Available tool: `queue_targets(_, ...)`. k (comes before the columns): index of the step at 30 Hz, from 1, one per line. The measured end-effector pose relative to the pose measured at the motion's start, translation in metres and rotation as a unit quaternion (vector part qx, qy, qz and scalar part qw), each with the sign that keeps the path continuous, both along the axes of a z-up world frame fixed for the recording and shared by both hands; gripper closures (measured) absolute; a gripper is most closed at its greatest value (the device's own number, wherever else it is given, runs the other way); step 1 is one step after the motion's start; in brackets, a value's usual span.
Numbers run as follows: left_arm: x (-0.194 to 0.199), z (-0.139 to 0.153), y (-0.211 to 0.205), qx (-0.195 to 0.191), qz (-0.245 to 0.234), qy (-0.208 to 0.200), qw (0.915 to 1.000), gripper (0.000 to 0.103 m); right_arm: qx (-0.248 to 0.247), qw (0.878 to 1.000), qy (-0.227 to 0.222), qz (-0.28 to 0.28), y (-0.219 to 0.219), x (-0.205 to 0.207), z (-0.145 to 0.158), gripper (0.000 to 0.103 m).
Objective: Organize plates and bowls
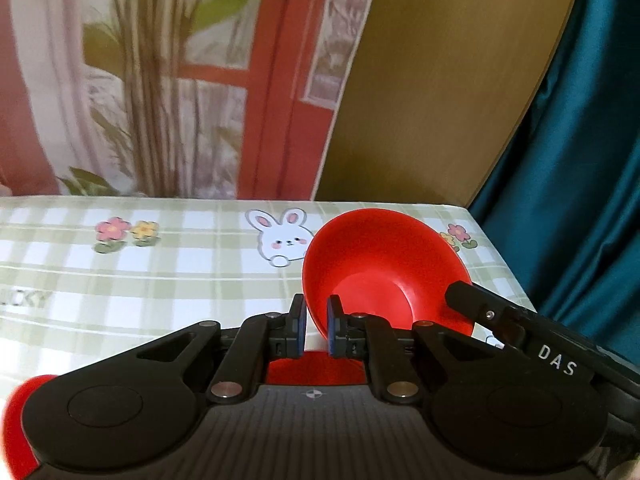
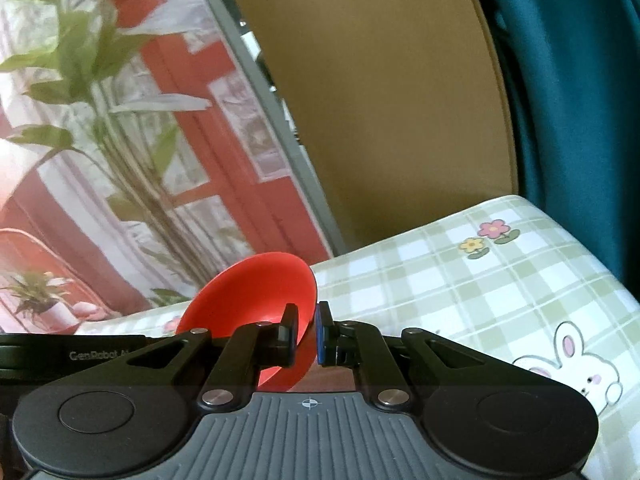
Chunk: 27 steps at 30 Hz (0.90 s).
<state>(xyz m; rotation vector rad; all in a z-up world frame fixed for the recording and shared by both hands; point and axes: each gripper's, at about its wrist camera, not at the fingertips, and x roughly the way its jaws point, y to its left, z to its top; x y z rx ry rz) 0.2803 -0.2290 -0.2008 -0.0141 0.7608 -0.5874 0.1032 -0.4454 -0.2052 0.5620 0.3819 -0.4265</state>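
A red bowl [image 1: 380, 264] is held tilted above the checked tablecloth [image 1: 160, 280], gripped on opposite rims by both grippers. My left gripper [image 1: 317, 328] is shut on the bowl's near left rim. My right gripper reaches in from the right in the left wrist view [image 1: 464, 300] and pinches the bowl's right rim. In the right wrist view my right gripper [image 2: 307, 336] is shut on the red bowl [image 2: 256, 292]. Another red dish [image 1: 312, 368] lies under the left gripper, mostly hidden; a red edge [image 1: 20, 412] shows at the lower left.
A printed backdrop [image 1: 160, 80] with plants and a red window frame stands behind the table. A brown board [image 1: 432, 88] leans beside it, and a teal curtain [image 1: 580, 160] hangs at the right. The table's right edge [image 1: 500, 256] is near the bowl.
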Motion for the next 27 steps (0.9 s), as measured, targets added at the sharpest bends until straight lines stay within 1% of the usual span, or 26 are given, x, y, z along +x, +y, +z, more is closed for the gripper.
queue_targets(3,-0.015,0.010,0.017,0.002,-0.001,-0.014,0.9999,0.091,-0.006,1.000,0.006,0.003,0.020,0.002,0.008,0.095)
queue_targets(8,-0.030,0.021,0.043,0.011,0.005,-0.025,0.9996,0.091,-0.013,1.000,0.007,0.013,0.052,0.004,0.023,0.094)
queue_targets(16,-0.050,0.039,0.082,-0.007,0.010,-0.043,0.9990,0.091,-0.035,0.999,0.012,0.026,0.097,0.008,0.045,0.094)
queue_targets(23,-0.061,0.043,0.110,-0.024,0.023,-0.047,0.9984,0.090,-0.054,0.997,0.016,0.045,0.130,0.016,0.061,0.094)
queue_targets(27,-0.066,0.045,0.124,-0.026,0.031,-0.052,0.9979,0.090,-0.057,0.997,0.016,0.056,0.144,0.021,0.066,0.095)
